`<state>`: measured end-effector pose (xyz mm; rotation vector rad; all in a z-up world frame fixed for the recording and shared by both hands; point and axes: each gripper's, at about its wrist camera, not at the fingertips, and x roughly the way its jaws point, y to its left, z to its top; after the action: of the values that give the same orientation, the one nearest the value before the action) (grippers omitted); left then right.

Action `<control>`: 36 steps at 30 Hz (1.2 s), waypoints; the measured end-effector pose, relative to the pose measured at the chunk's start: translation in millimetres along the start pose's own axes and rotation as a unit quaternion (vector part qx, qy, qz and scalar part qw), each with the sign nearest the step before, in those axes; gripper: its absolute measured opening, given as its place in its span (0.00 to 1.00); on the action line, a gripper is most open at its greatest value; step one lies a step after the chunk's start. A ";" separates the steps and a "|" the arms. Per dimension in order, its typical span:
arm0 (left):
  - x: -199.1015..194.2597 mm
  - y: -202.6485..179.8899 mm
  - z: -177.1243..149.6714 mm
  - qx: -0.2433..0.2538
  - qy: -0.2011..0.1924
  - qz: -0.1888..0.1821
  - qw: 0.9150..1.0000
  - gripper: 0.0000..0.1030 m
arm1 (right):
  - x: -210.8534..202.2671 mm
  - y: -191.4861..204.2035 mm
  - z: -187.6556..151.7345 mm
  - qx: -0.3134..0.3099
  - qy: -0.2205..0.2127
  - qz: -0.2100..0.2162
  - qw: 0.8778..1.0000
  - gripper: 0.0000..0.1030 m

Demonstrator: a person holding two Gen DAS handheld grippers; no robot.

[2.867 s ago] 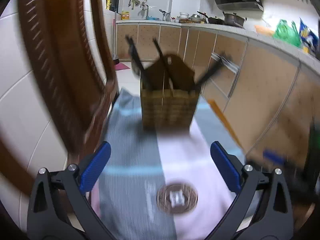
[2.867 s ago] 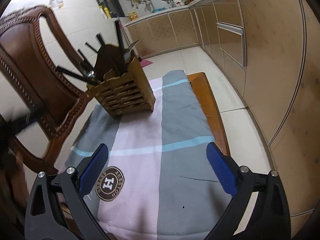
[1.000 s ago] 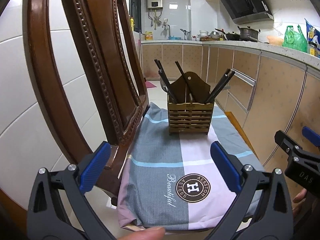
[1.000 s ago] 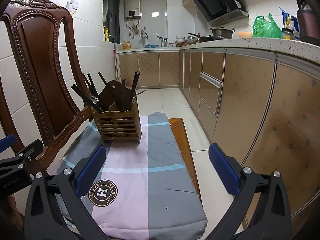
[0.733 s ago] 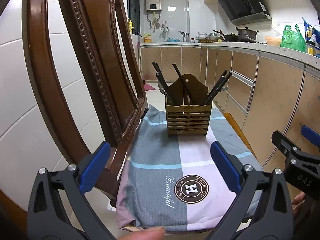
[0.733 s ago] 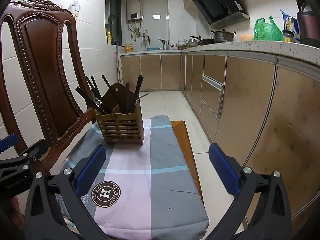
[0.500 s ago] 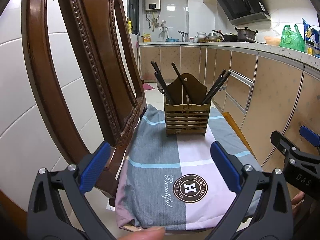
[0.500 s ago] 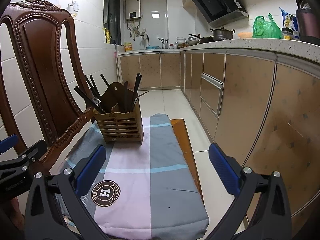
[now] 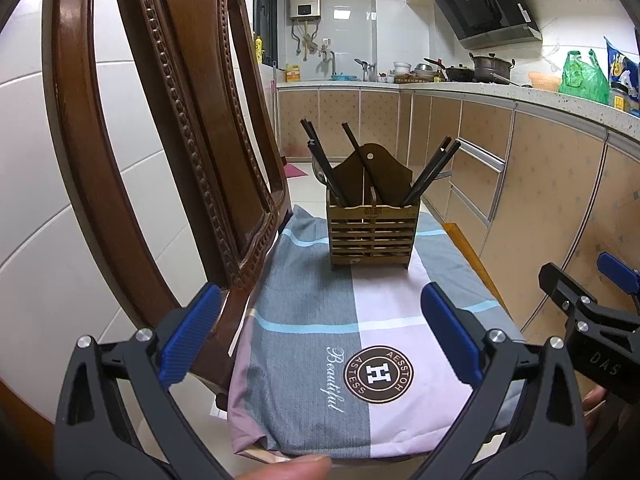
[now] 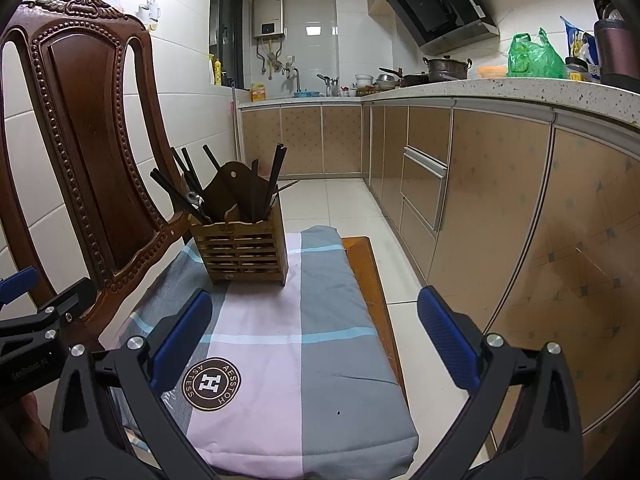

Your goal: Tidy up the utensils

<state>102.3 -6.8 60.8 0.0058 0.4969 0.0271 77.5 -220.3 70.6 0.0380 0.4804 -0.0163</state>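
A slatted wooden utensil holder (image 9: 370,236) stands at the far end of a chair seat covered with a grey and pink cloth (image 9: 304,344). It also shows in the right wrist view (image 10: 242,250). Several black chopsticks (image 9: 320,160) and a spoon lean out of it. My left gripper (image 9: 320,336) is open and empty, held back from the seat's near edge. My right gripper (image 10: 314,336) is open and empty, over the near part of the cloth. The right gripper also shows at the right edge of the left wrist view (image 9: 588,312).
A carved wooden chair back (image 9: 188,128) rises on the left. Kitchen cabinets (image 10: 500,208) and a countertop (image 10: 520,96) run along the right. A tiled floor (image 10: 344,200) lies beyond the seat. The seat's bare wooden edge (image 10: 370,280) shows on the right.
Both grippers have pulled back from the holder and levelled out over the last seconds. In the last second the views barely shift. Both stay open and empty.
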 end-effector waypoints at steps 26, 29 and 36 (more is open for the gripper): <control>-1.2 -0.8 -1.4 -0.001 0.002 -0.006 1.000 0.96 | 0.8 4.2 -3.2 -0.004 0.002 -0.001 1.000 0.97; -2.4 -0.8 -1.5 -0.001 0.000 -0.004 1.000 0.96 | 0.7 3.9 -3.2 -0.005 0.003 -0.001 1.000 0.97; -4.2 0.3 -1.7 -0.002 -0.004 -0.001 1.000 0.96 | 1.0 4.8 -3.8 -0.006 0.004 0.000 1.000 0.97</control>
<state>97.8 -6.5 61.4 0.0017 0.4895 0.0271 76.8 -215.3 66.9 0.0258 0.4885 -0.0141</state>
